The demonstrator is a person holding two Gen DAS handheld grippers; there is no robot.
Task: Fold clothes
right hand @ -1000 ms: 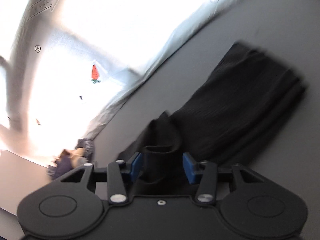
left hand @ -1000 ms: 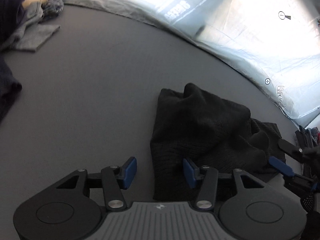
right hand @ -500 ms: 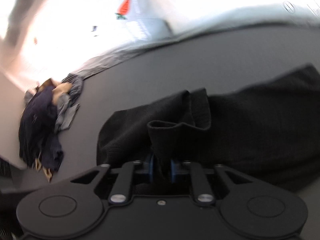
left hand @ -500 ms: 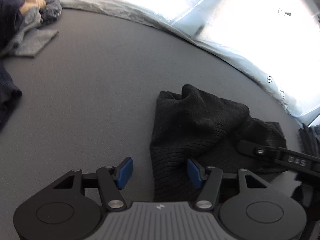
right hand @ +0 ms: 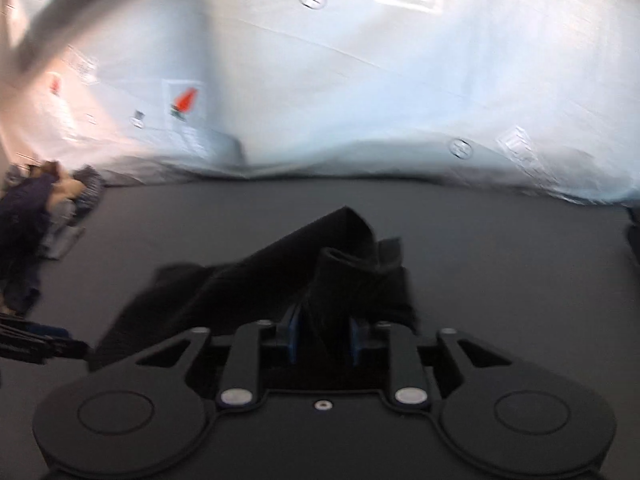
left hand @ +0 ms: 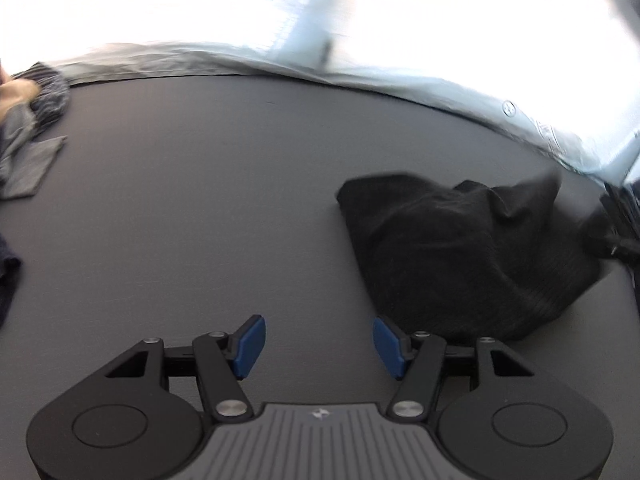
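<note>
A black knit garment (left hand: 460,256) lies crumpled on the grey tabletop (left hand: 200,184), right of centre in the left wrist view. My left gripper (left hand: 319,346) is open over bare table, with its right pad beside the garment's near edge and nothing between its pads. In the right wrist view a bunched fold of the black garment (right hand: 256,280) stands up between the blue pads of my right gripper (right hand: 323,340). The pads still press on the fold while the jaws are opening. The rest of the garment trails down to the left.
A pile of grey, striped and dark clothes (left hand: 28,120) sits at the table's far left, also seen as the clothes pile (right hand: 36,220). A white plastic sheet (left hand: 400,20) with a carrot print borders the far edge. A dark blue cloth (left hand: 6,276) hangs in at the left edge.
My right gripper closed on a fold of the black garment, rolled and lifted it. My left gripper shifted left, off the garment and onto bare table.
</note>
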